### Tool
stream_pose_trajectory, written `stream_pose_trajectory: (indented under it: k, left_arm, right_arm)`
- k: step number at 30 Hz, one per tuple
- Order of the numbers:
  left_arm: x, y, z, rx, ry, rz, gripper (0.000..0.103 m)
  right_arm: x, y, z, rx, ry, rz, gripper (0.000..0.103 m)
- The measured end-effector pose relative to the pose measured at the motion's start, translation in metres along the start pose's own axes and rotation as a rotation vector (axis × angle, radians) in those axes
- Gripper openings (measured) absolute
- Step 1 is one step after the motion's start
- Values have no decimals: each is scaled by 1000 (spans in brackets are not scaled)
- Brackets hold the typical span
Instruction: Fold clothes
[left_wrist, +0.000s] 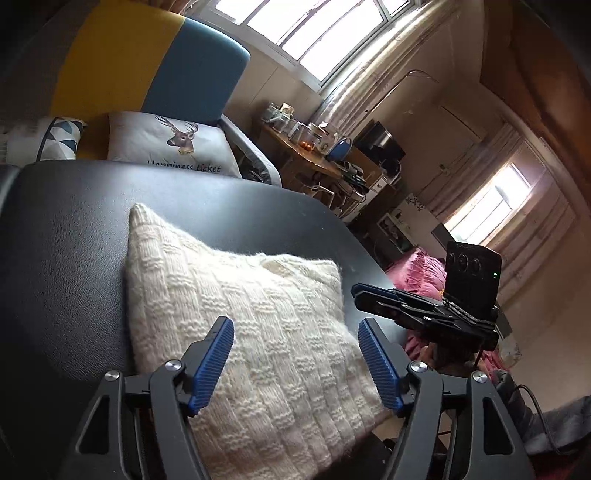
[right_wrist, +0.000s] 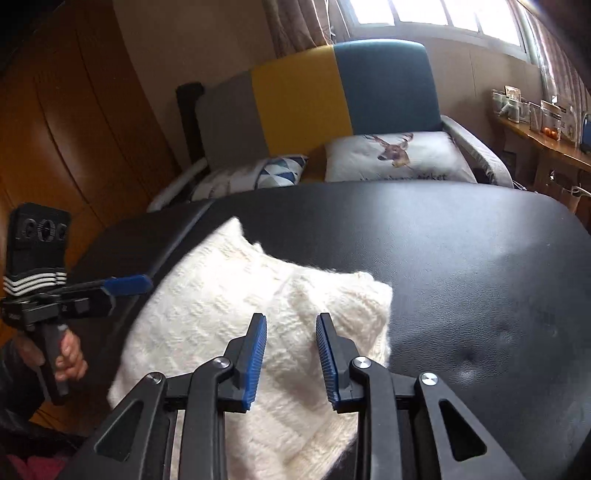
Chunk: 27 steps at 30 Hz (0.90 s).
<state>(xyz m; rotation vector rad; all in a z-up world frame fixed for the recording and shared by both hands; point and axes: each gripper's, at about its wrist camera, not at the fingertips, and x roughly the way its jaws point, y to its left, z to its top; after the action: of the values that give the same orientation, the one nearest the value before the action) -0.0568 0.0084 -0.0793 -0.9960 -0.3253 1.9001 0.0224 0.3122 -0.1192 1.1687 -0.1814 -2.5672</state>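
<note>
A cream knitted sweater (left_wrist: 240, 314) lies folded into a rough rectangle on the black leather table (left_wrist: 66, 258); it also shows in the right wrist view (right_wrist: 221, 314). My left gripper (left_wrist: 295, 332) is open and empty, held just above the sweater's near edge. My right gripper (right_wrist: 291, 325) is open and empty, over the sweater's near right part. The right gripper also shows in the left wrist view (left_wrist: 358, 295), beside the sweater's right edge. The left gripper shows in the right wrist view (right_wrist: 147, 283), at the sweater's left edge.
The black table (right_wrist: 461, 258) extends right of the sweater. Behind it stands a grey, yellow and blue sofa (right_wrist: 332, 92) with a deer cushion (right_wrist: 399, 155) and a triangle-pattern cushion (right_wrist: 280, 171). A cluttered wooden desk (left_wrist: 314, 155) stands at the right under the window. A pink blanket (left_wrist: 421, 273) lies beyond the table's edge.
</note>
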Motion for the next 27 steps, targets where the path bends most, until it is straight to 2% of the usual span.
stream_pose_trajectory:
  k: [1, 3, 6, 8, 12, 14, 16, 19, 21, 24, 27]
  left_arm:
    - [1, 2, 2, 6, -8, 24, 73]
    - [9, 6, 1, 11, 4, 82, 75]
    - [27, 15, -8, 11, 54, 171, 75]
    - [37, 19, -20, 20, 61, 190, 75]
    - [42, 14, -31, 54, 29, 232, 75]
    - [40, 19, -30, 20, 14, 210, 75]
    - [27, 27, -24, -49, -21, 150, 75]
    - [7, 48, -12, -148, -63, 153, 76]
    - [-1, 67, -3, -183, -72, 214, 76]
    - [-6, 91, 12, -224, -87, 231, 76]
    - [-1, 99, 32, -210, -90, 169, 76]
  right_arm:
    - [14, -1, 1, 16, 38, -30, 28]
    - [35, -16, -7, 60, 107, -37, 27]
    - [41, -24, -20, 57, 68, -20, 27]
    - [41, -27, -23, 64, 58, -12, 27]
    - [40, -31, -25, 78, 45, 6, 27]
    - [38, -31, -26, 81, 40, 7, 27]
    - [36, -33, -28, 94, 30, 17, 27]
    - [34, -37, -29, 123, 19, 36, 27]
    - [33, -36, -30, 125, 13, 36, 27]
    - [32, -34, -28, 126, 16, 28, 27]
    - [25, -27, -14, 115, 51, 12, 27]
